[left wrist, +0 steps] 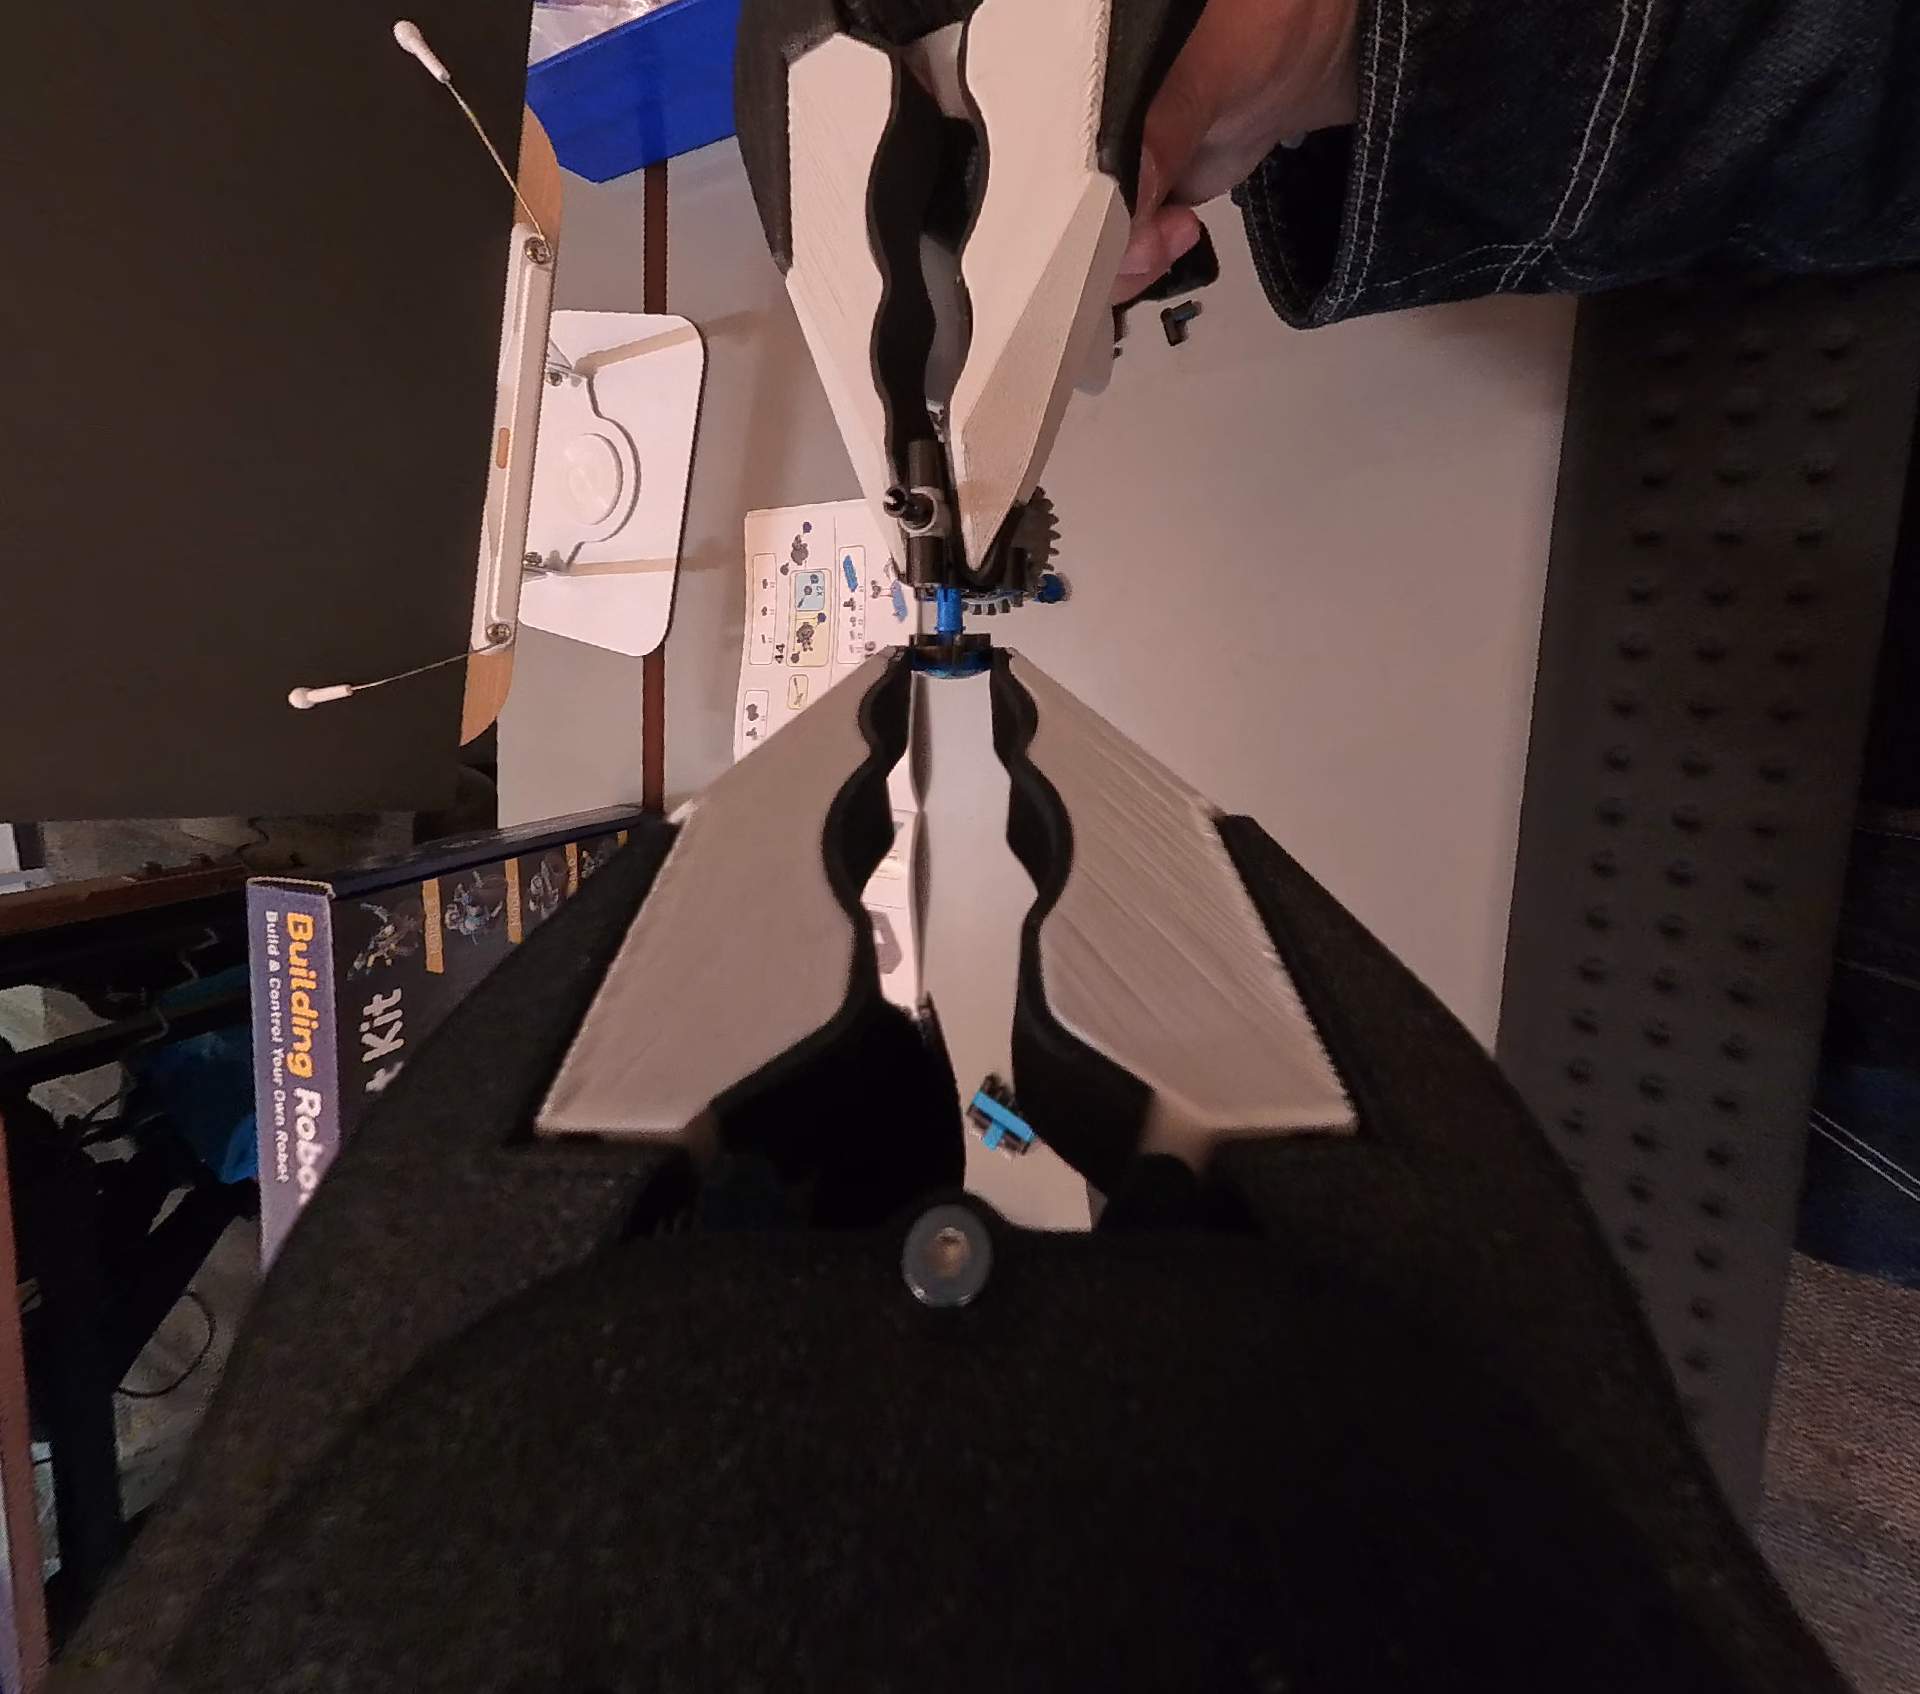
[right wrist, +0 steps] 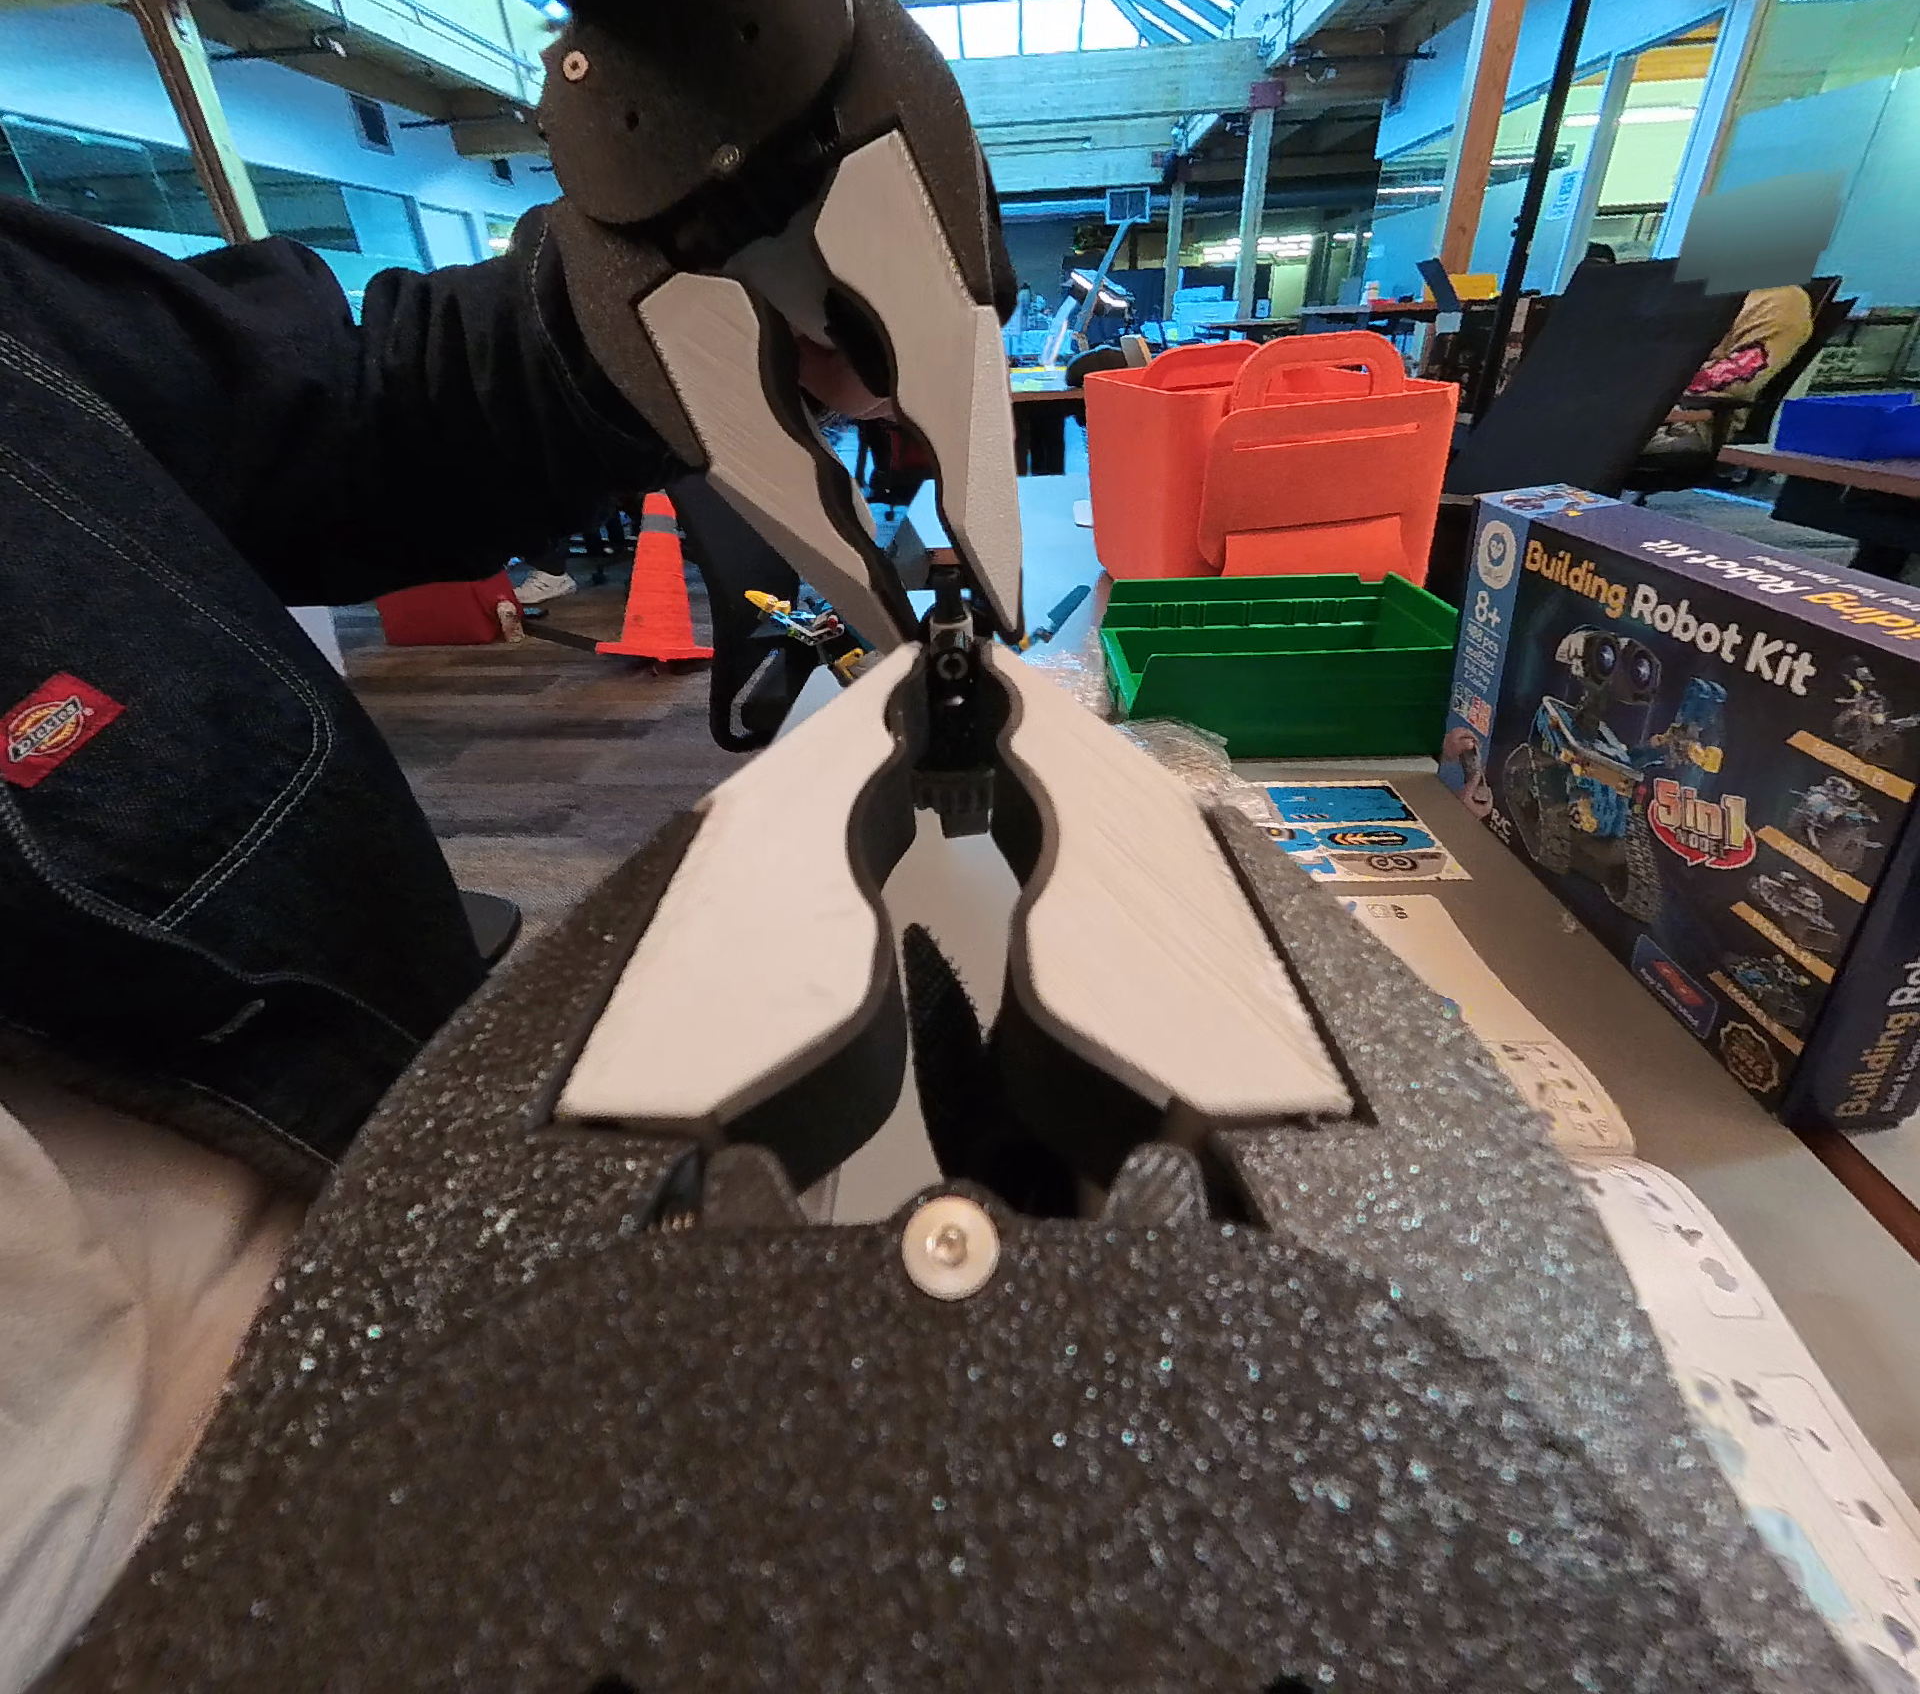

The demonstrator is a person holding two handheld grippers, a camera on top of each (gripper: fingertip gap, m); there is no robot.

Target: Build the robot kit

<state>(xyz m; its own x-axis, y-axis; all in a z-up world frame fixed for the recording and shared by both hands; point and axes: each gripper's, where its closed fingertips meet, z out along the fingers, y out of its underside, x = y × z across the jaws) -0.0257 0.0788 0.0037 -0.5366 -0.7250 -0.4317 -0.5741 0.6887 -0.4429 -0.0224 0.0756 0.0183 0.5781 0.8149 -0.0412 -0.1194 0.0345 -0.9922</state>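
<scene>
- Left wrist view: the left gripper is clenched on a small blue piece; tip to tip with it, the right gripper grips a black assembly with a dark gear, above the instruction sheet on the white table.
- Right wrist view: the right gripper pinches the black assembly; the left gripper meets it from above; a kit box and a green tray stand to the assembly's right.

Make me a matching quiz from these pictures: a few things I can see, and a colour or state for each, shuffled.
Things:
1. handled basket
2. divided tray
3. traffic cone
4. left gripper

Colour or state:
A. green
B. shut on a small blue part
C. plain orange
D. orange with a grey band

Pairs: 1-C, 2-A, 3-D, 4-B
</scene>
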